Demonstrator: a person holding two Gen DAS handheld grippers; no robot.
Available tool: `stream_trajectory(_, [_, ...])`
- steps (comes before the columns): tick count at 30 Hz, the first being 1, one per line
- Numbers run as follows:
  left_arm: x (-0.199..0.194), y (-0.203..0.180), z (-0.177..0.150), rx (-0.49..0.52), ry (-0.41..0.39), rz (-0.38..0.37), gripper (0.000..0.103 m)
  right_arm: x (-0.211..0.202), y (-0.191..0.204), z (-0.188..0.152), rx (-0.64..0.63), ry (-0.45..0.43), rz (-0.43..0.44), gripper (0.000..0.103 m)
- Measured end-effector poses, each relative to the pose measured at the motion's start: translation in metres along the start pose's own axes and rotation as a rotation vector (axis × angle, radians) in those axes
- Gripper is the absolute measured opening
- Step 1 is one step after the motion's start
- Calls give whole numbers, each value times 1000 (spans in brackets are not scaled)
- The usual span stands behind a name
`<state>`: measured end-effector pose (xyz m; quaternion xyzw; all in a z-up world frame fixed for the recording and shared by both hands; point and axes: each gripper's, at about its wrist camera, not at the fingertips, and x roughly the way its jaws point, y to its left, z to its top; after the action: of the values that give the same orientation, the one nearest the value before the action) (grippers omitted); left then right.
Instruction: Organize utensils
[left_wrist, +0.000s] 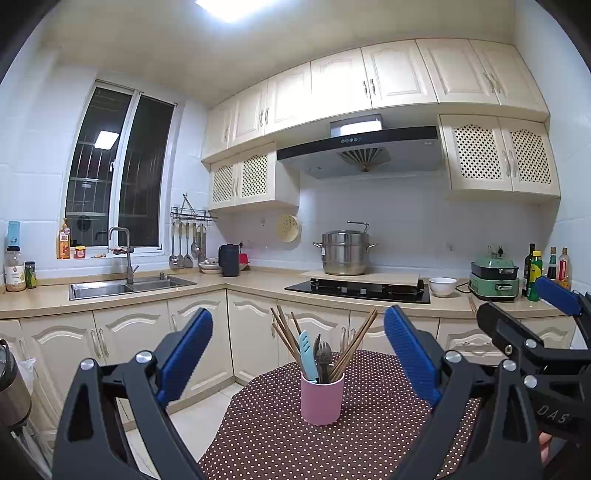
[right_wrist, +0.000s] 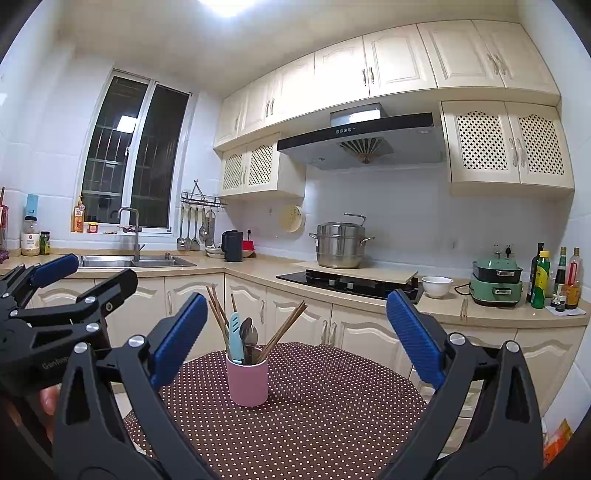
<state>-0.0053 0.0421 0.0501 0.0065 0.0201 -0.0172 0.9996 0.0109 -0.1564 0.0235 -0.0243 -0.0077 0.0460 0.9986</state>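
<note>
A pink cup (left_wrist: 322, 399) (right_wrist: 247, 380) stands upright on a round table with a brown polka-dot cloth (left_wrist: 332, 450) (right_wrist: 317, 410). It holds several wooden chopsticks (left_wrist: 352, 345) (right_wrist: 283, 329), a light blue spatula (left_wrist: 307, 353) (right_wrist: 236, 335), a dark fork (left_wrist: 325, 355) and a dark spoon (right_wrist: 246, 332). My left gripper (left_wrist: 298, 325) is open and held back from the cup, with nothing between its fingers. My right gripper (right_wrist: 297, 312) is also open and empty, the cup lying ahead and slightly left of its centre. Each gripper shows at the edge of the other's view.
Beyond the table runs an L-shaped counter (left_wrist: 255, 286) with a sink (left_wrist: 129, 286), a black hob (left_wrist: 358, 290), a steel pot (left_wrist: 344, 253), a white bowl (left_wrist: 442, 286), a green appliance (left_wrist: 494, 280) and bottles (left_wrist: 535, 275). Tiled floor (left_wrist: 207, 417) lies left of the table.
</note>
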Motion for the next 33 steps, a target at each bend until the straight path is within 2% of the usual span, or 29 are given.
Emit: stream_trajectory(33, [14, -11, -7, 28, 6, 6, 92, 13, -5, -9, 31, 25, 10, 96])
